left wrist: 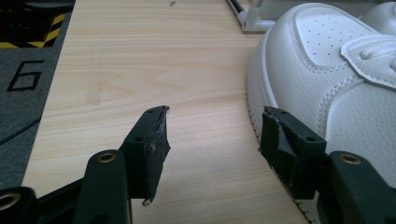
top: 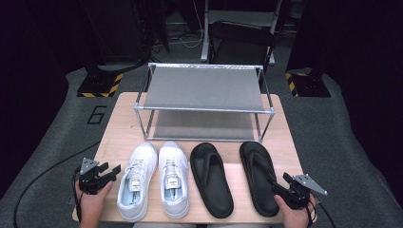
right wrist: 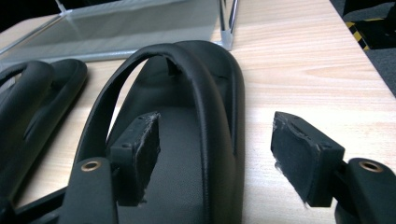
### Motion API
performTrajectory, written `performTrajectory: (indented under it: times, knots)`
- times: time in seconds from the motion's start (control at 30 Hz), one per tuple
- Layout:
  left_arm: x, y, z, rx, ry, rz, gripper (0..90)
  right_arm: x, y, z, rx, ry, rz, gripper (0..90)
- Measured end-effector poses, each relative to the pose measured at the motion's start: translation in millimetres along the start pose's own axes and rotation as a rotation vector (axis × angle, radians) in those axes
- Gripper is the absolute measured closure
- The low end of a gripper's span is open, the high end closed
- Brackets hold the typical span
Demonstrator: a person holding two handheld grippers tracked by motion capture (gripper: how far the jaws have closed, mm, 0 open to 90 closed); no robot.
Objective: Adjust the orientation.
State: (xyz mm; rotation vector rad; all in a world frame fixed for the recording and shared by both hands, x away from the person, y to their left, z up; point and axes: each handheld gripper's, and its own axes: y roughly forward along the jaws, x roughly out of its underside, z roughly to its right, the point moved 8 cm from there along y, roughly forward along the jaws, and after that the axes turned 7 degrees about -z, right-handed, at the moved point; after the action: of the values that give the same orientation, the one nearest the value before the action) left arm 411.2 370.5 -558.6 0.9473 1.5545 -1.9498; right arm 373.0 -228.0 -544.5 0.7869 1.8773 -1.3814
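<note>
White sneakers, laced, perforated toes, side by side front-left on surface. Matte black sandals to their right. Grey two-tier rack behind. Left gripper fingers apart beside left sneaker. Right gripper fingers apart, straddling right sandal's outer edge.

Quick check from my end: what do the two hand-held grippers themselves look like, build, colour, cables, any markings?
Both are black two-jaw tools. The left hand-held gripper and right hand-held gripper each carry a grey three-cornered plate on top and trail a black cable. Up close, the jaws are blocky, with worn, frayed black pads and brass-coloured screw holes in the arms. No markings are visible. No sleeves show at the hands.
</note>
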Motion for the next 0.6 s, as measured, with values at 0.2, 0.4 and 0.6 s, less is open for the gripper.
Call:
performTrajectory:
  times: [0.2, 0.4, 0.6]
  knots:
    - [-1.3, 2.4, 1.1, 0.008, 0.005, 0.001, 42.3, 0.0, 0.2, -2.8, 0.01, -0.029, -0.001, 29.5]
    - [-1.4, 2.6, 1.2, 0.01, 0.005, 0.002, 42.4, 1.5, 2.4, -5.6, 0.02, -0.037, -0.023, 24.5]
    - [-0.7, 0.8, 3.2, 0.015, 0.009, 0.007, 42.3, 0.4, 2.8, -9.7, 0.02, -0.038, -0.022, 24.0]
